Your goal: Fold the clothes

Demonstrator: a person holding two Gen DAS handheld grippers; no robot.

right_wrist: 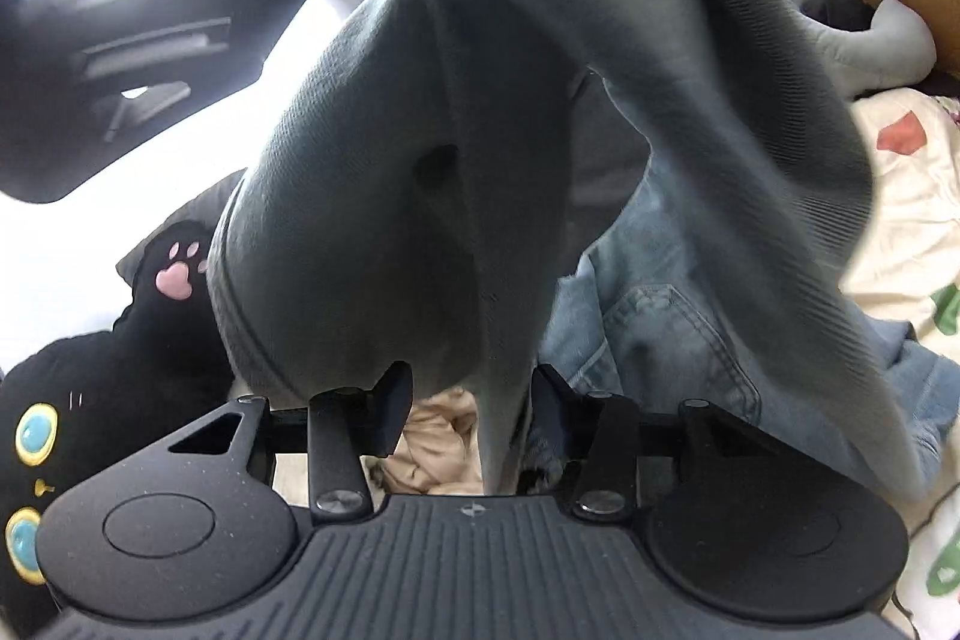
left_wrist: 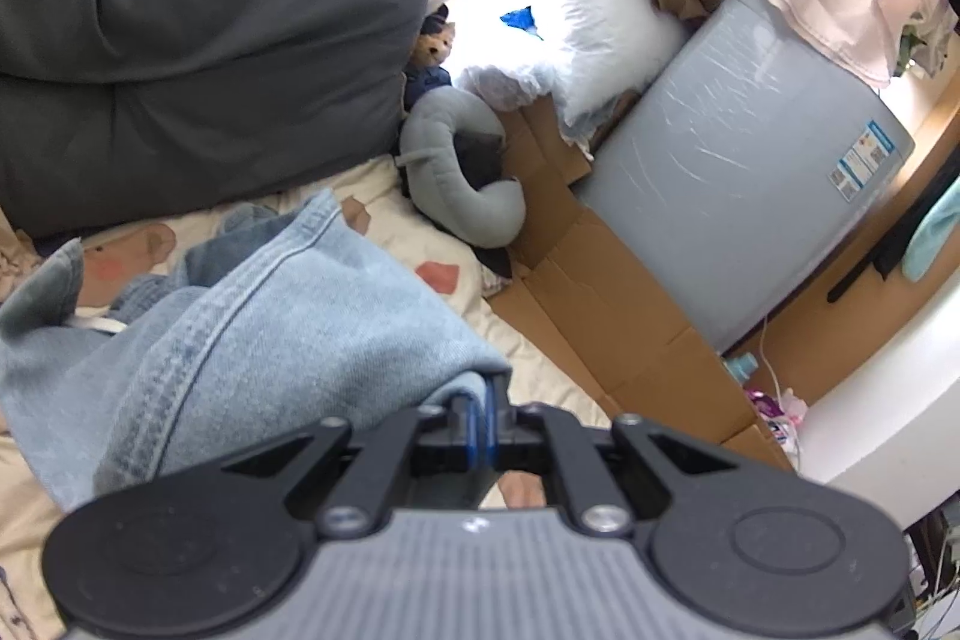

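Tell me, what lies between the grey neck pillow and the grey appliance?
Flattened brown cardboard lies between the neck pillow and the grey appliance, seen in the left wrist view.

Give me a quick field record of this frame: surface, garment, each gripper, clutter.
surface: bed with cartoon-print sheet
garment: light blue jeans, lifted, partly draped across the right wrist view
left gripper: shut on jeans edge
right gripper: jaws apart, jeans fabric hanging between them; pads not visibly pressing
clutter: grey neck pillow, dark grey pillow, black cat plush, flattened cardboard
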